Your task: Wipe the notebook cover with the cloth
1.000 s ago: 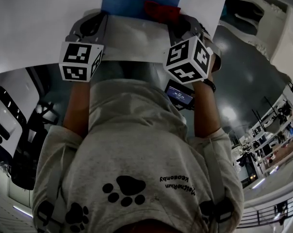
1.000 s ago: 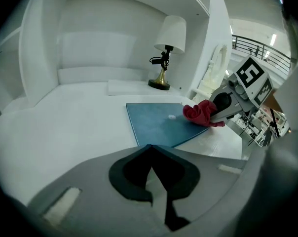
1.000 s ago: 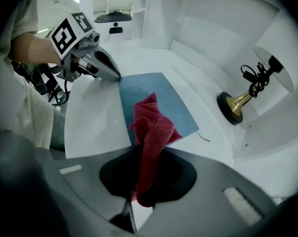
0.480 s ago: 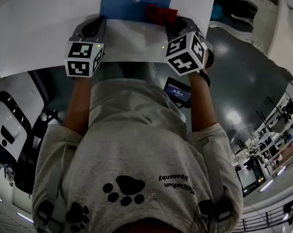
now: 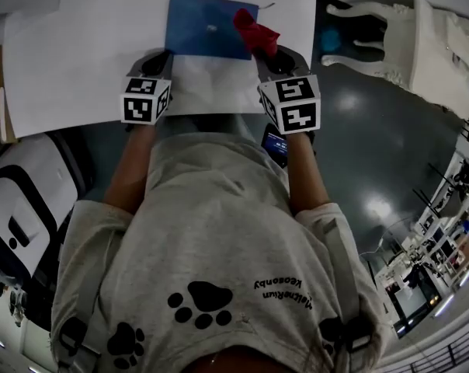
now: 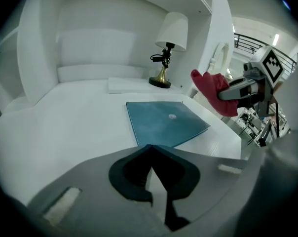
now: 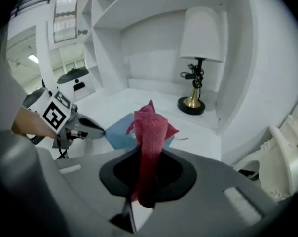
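A blue notebook [image 5: 207, 28] lies flat and closed on the white table [image 5: 79, 61]; the left gripper view shows it as a teal cover [image 6: 164, 121] just ahead of the jaws. My right gripper [image 5: 272, 53] is shut on a red cloth [image 5: 254, 31], which sticks up from the jaws [image 7: 150, 127] over the notebook's right edge. My left gripper [image 5: 155, 62] hovers off the notebook's near left corner; its jaws meet at the tip with nothing between them. Each gripper shows in the other's view: the right gripper [image 6: 238, 89] and the left gripper [image 7: 85, 128].
A brass lamp with a white shade [image 6: 169, 43] stands at the back of the table inside a white alcove, with a flat white slab [image 6: 131, 85] beside it. A white ornate chair [image 5: 397, 29] stands off the table's right edge.
The head view has pulled back and shows more of the table. The grippers sit closer together in it. The red cloth has stayed in the right gripper, now by the notebook's right edge.
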`<state>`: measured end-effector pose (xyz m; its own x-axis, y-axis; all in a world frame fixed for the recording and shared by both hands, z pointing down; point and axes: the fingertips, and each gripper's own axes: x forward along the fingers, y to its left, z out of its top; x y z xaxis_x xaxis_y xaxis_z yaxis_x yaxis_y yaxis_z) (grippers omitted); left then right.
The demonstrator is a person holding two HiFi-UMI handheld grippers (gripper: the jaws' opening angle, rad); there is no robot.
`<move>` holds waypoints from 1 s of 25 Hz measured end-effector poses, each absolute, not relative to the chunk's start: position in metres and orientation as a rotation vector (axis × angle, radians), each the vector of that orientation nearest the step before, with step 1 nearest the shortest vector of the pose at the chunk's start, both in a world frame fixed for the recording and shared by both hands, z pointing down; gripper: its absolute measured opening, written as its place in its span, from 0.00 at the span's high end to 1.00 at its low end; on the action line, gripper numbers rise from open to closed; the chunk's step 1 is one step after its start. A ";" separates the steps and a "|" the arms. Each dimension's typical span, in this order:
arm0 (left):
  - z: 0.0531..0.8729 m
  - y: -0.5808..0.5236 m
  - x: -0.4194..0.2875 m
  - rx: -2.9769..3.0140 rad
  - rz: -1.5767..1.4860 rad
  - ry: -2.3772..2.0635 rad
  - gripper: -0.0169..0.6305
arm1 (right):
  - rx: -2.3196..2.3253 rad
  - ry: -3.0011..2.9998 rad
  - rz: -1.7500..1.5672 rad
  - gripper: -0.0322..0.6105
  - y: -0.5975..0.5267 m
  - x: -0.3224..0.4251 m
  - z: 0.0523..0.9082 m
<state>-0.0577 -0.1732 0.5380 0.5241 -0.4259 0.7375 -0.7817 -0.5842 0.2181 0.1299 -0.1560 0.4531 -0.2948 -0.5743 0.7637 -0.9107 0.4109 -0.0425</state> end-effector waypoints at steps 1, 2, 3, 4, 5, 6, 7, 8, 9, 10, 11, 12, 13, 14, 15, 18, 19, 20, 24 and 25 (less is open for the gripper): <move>0.537 -0.174 -0.058 2.221 0.862 -0.979 0.98 | 1.303 -2.012 0.632 0.88 -0.158 0.128 0.443; 0.536 -0.176 -0.059 2.215 0.848 -0.984 0.98 | 1.347 -2.032 0.623 0.88 -0.161 0.127 0.433; 0.532 -0.178 -0.059 2.211 0.830 -0.993 0.98 | 1.389 -2.052 0.611 0.88 -0.164 0.126 0.422; 0.528 -0.181 -0.059 2.210 0.812 -1.003 0.98 | 1.427 -2.070 0.594 0.88 -0.166 0.126 0.411; 0.522 -0.183 -0.058 2.210 0.796 -1.012 0.98 | 1.460 -2.085 0.571 0.88 -0.168 0.125 0.400; 0.515 -0.186 -0.056 2.213 0.780 -1.019 0.98 | 1.488 -2.097 0.539 0.88 -0.170 0.125 0.390; 0.507 -0.189 -0.054 2.220 0.759 -1.028 0.98 | 1.512 -2.107 0.501 0.88 -0.172 0.124 0.380; 0.496 -0.193 -0.052 2.234 0.732 -1.040 0.98 | 1.535 -2.117 0.462 0.88 -0.174 0.122 0.370; 0.483 -0.199 -0.049 2.254 0.701 -1.055 0.98 | 1.559 -2.129 0.427 0.88 -0.176 0.120 0.360; 0.469 -0.204 -0.048 2.280 0.666 -1.073 0.98 | 1.581 -2.142 0.398 0.88 -0.178 0.117 0.350; 0.453 -0.210 -0.046 2.310 0.632 -1.094 0.98 | 1.602 -2.154 0.371 0.88 -0.180 0.114 0.341; 0.436 -0.215 -0.045 2.343 0.598 -1.117 0.98 | 1.619 -2.166 0.345 0.88 -0.182 0.111 0.332; 0.419 -0.220 -0.043 2.377 0.564 -1.142 0.98 | 1.634 -2.178 0.321 0.88 -0.183 0.109 0.324; 0.401 -0.224 -0.042 2.413 0.527 -1.168 0.98 | 1.648 -2.192 0.298 0.88 -0.185 0.107 0.315; 0.383 -0.229 -0.040 2.448 0.488 -1.194 0.98 | 1.662 -2.204 0.274 0.88 -0.188 0.105 0.306; 0.329 -0.239 -0.032 2.555 0.374 -1.268 0.98 | 1.702 -2.230 0.202 0.88 -0.195 0.105 0.282; 0.311 -0.241 -0.029 2.593 0.341 -1.291 0.98 | 1.714 -2.236 0.181 0.88 -0.197 0.107 0.275; 0.295 -0.243 -0.025 2.630 0.308 -1.312 0.98 | 1.727 -2.242 0.161 0.88 -0.199 0.109 0.268; 0.235 -0.248 -0.013 2.756 0.160 -1.379 0.98 | 1.787 -2.286 0.079 0.88 -0.207 0.114 0.235; 0.222 -0.247 -0.012 2.783 0.129 -1.389 0.98 | 1.802 -2.301 0.057 0.88 -0.207 0.114 0.226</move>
<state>-0.0120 -0.2470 0.2222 0.5982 -0.7966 0.0869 -0.7990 -0.6012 -0.0113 0.1137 -0.2068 0.2262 -0.2253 -0.9547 0.1943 -0.9632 0.2483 0.1033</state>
